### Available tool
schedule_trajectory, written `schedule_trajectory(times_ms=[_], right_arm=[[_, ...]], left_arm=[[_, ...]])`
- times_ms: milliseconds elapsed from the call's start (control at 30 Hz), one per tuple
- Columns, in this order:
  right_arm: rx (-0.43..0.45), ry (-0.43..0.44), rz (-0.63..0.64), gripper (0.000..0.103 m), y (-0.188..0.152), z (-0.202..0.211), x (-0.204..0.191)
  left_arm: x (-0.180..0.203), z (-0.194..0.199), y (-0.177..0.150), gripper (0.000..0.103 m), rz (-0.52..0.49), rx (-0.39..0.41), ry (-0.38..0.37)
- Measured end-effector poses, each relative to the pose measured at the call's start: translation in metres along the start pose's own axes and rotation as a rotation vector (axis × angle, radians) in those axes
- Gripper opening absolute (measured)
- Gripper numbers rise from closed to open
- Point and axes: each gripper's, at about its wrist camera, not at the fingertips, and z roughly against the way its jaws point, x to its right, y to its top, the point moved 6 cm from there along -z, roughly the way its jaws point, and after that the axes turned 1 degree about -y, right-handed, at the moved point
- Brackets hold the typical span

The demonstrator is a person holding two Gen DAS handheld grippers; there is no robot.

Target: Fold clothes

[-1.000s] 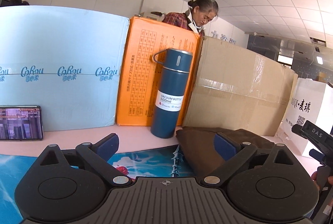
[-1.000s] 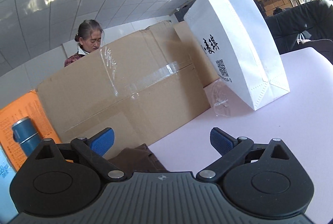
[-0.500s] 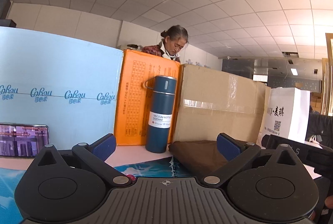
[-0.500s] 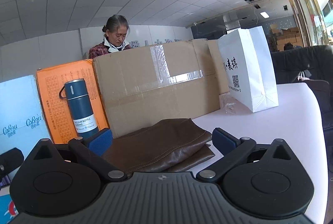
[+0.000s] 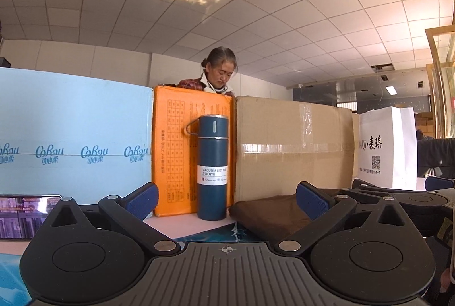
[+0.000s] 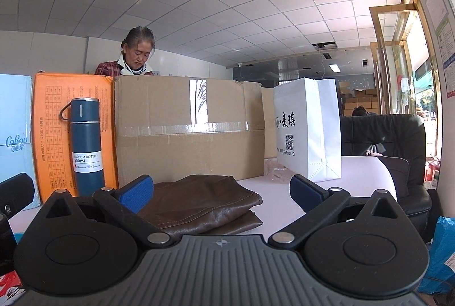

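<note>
Boxes back the counter (image 6: 273,192); a folded brown garment (image 6: 199,203) is seen low centre, nearest the right gripper (image 6: 220,192), both grippers' fingers apart.

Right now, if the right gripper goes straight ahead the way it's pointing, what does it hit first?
Most likely the folded brown garment lying just ahead of the open right gripper; if it passes above it, the cardboard box behind. Depth is unclear.

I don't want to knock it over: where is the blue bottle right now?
The blue bottle stands upright at the back of the table against the orange box, just left of the brown garment and the cardboard box.
</note>
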Motion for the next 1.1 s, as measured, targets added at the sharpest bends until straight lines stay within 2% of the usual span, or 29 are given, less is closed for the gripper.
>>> schedule_trajectory(times_ms=[167,267,533,733,1100], right_arm=[[0.024,-0.055,0.005,0.103,0.001,0.005,0.003],[0.010,-0.068,0.000,0.103,0.000,0.005,0.005],[0.025,-0.070,0.010,0.103,0.001,0.010,0.004],[-0.019,-0.062,0.015,0.103,-0.002,0.003,0.003],[-0.028,-0.057,0.017,0.103,-0.003,0.001,0.003]], left_arm=[[-0.010,-0.004,-0.001,0.103,0.012,0.001,0.061],[-0.014,-0.005,-0.001,0.103,0.016,0.004,0.083],[-0.014,-0.007,-0.003,0.103,0.005,-0.011,0.084],[-0.015,-0.007,-0.003,0.103,0.001,-0.013,0.077],[-0.012,-0.006,-0.004,0.103,-0.012,-0.015,0.080]])
